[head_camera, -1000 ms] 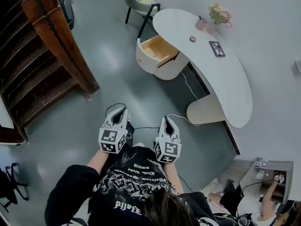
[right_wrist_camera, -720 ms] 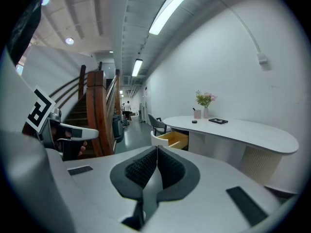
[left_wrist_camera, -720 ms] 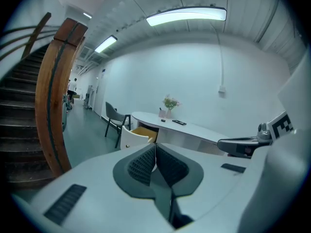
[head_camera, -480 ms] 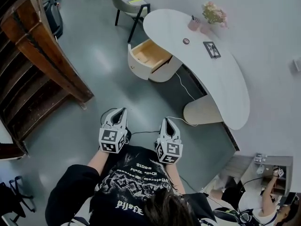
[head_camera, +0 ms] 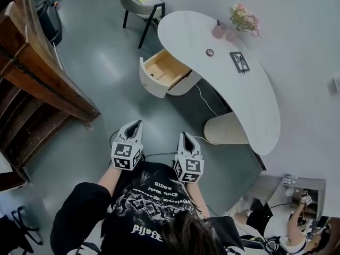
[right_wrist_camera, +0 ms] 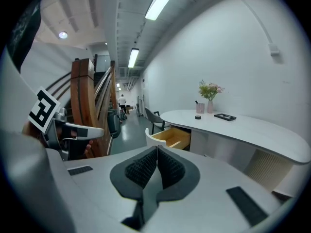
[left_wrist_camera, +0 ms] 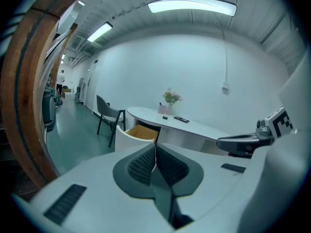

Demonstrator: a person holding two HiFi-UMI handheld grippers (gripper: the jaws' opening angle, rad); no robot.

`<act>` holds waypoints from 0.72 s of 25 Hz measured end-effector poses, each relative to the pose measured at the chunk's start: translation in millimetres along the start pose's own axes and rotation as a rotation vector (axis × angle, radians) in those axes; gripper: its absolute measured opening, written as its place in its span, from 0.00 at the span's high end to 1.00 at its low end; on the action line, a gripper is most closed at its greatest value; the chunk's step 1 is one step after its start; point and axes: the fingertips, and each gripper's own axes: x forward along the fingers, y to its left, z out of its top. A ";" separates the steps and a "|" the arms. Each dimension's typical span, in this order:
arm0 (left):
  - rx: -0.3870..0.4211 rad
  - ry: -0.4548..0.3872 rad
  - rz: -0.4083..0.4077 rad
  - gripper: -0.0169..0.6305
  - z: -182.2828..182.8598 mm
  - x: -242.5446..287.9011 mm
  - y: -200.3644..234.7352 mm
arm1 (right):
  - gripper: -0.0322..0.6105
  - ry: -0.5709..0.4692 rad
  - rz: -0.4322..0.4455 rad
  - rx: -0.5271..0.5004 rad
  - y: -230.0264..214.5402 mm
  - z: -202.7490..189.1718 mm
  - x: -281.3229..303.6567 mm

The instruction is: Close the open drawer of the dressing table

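Currently both tools are held low in front of the person's torso, side by side with a gap between them. The left gripper [head_camera: 137, 122] has its jaws pressed fully together, pad against pad, with nothing between them. The right gripper [head_camera: 183, 134] is in the same condition: closed tight and empty. Both point forward and slightly down over the grey floor [head_camera: 117, 105].

A thin white cable [head_camera: 204, 99] lies on the floor ahead of the right gripper and runs beside the table's rounded pedestal [head_camera: 226, 129].

Further ahead, well apart from both grippers, stands the dressing table [head_camera: 255, 94] with its long, curved white top. Its drawer [head_camera: 162, 70] is pulled out of the rounded cabinet at the table's far end, showing a light wood interior. It lies ahead of the grippers, roughly between the lines they point along.

On the tabletop beyond the drawer are a small round dark object [head_camera: 210, 52], a dark rectangular tray [head_camera: 240, 61], a pink cup [head_camera: 218, 31] and a bunch of flowers [head_camera: 243, 19]. A chair [head_camera: 143, 1] stands farther off, past the drawer. A tall wooden structure [head_camera: 37, 84] rises off to the left of the left gripper.
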 end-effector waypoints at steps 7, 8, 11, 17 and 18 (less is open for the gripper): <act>0.036 0.024 -0.056 0.94 21.3 44.9 24.7 | 0.91 0.014 -0.063 0.061 -9.3 13.2 44.1; 0.043 0.030 -0.071 0.94 24.3 50.2 27.2 | 0.91 0.020 -0.062 0.070 -8.2 14.2 50.0; 0.060 0.041 -0.102 0.94 32.3 64.4 36.2 | 0.91 0.042 -0.040 0.082 -0.4 14.8 67.8; 0.080 0.060 -0.129 0.94 40.8 77.9 58.4 | 0.91 0.061 -0.068 0.099 11.9 17.0 95.2; 0.090 0.067 -0.135 0.94 39.6 79.0 61.1 | 0.91 0.061 -0.076 0.103 13.4 16.8 98.2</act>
